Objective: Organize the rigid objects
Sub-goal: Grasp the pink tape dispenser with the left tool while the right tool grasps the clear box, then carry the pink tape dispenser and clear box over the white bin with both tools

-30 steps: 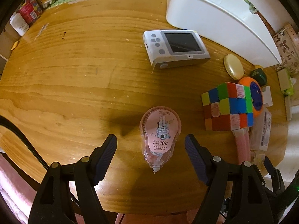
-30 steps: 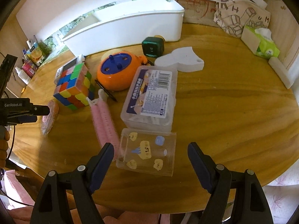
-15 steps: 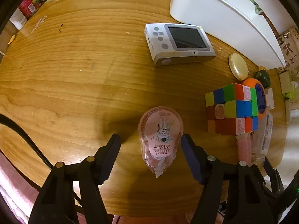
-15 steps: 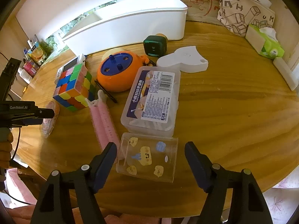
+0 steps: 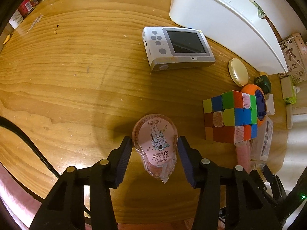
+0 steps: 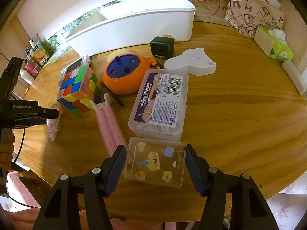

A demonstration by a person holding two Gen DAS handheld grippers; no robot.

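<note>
Left tool (image 5: pixel 155 151) closing around correction tape (image 5: pixel 155 145), right tool (image 6: pixel 155 165) around clear box (image 6: pixel 156 161), both readying lifts toward white bin (image 6: pixel 134 25).

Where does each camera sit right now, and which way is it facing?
Left wrist: on the left gripper, looking steeply down at a pink correction tape between its fingers.
Right wrist: on the right gripper, looking down at a clear box; a hand shows at left.
Shared: the puzzle cube, the white bin and the table.
</note>
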